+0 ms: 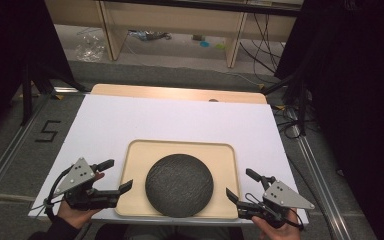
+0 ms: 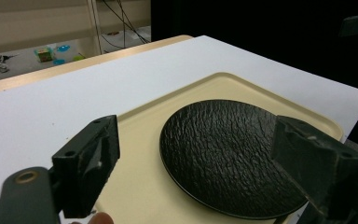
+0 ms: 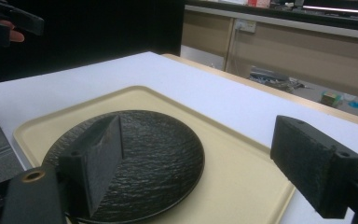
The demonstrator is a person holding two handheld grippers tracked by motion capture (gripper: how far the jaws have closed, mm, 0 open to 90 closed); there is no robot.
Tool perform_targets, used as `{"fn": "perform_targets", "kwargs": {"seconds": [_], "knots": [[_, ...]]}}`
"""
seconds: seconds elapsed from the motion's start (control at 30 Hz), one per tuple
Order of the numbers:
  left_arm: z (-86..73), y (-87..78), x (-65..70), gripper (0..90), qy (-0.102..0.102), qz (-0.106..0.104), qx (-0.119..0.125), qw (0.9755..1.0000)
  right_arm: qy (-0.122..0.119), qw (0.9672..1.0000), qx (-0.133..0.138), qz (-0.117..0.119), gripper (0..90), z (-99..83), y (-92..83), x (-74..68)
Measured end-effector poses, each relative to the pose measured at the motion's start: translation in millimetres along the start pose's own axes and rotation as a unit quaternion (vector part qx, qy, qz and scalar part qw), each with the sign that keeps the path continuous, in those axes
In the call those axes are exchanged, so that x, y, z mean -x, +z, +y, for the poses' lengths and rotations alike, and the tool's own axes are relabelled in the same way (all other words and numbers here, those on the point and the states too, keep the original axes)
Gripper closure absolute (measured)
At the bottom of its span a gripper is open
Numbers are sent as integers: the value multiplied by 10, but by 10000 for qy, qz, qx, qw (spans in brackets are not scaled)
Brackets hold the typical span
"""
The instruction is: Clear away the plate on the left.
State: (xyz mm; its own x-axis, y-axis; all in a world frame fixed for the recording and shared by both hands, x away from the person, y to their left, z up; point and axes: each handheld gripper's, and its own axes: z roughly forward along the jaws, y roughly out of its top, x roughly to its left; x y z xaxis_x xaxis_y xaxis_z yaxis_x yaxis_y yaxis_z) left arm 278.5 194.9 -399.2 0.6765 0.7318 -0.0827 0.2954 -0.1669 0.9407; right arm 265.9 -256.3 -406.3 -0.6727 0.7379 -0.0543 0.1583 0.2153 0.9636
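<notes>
High view, both grippers' fingers (image 1: pixel 114 162) wide, empty

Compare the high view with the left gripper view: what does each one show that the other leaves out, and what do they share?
The high view alone takes in both grippers at once, the left gripper and the right gripper, each with jaws apart beside the tray, plus the black number marking on the floor.

The left gripper view alone gives a close look at the plate's rough, wrinkled surface and small coloured items on the floor beyond the table.

Both show the black plate lying in the cream tray on the white table.
</notes>
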Motion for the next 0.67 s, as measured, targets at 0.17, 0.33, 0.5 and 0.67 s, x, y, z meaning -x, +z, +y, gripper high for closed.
{"fn": "perform_targets", "kwargs": {"seconds": [0.17,0.33,0.5,0.67], "knots": [[-14,1,51,151,33,-57,-34,10000,-10,10000,0,22,184,0,7,-6],[-17,20,32,151,3,-49,-52,10000,-16,10000,-79,33,184,7,-5,-3],[-16,27,29,153,9,-40,-47,10000,-62,9999,-48,79,184,7,4,1],[-16,37,38,153,6,-28,-76,10000,-27,10000,-70,63,184,8,1,-3]]}}
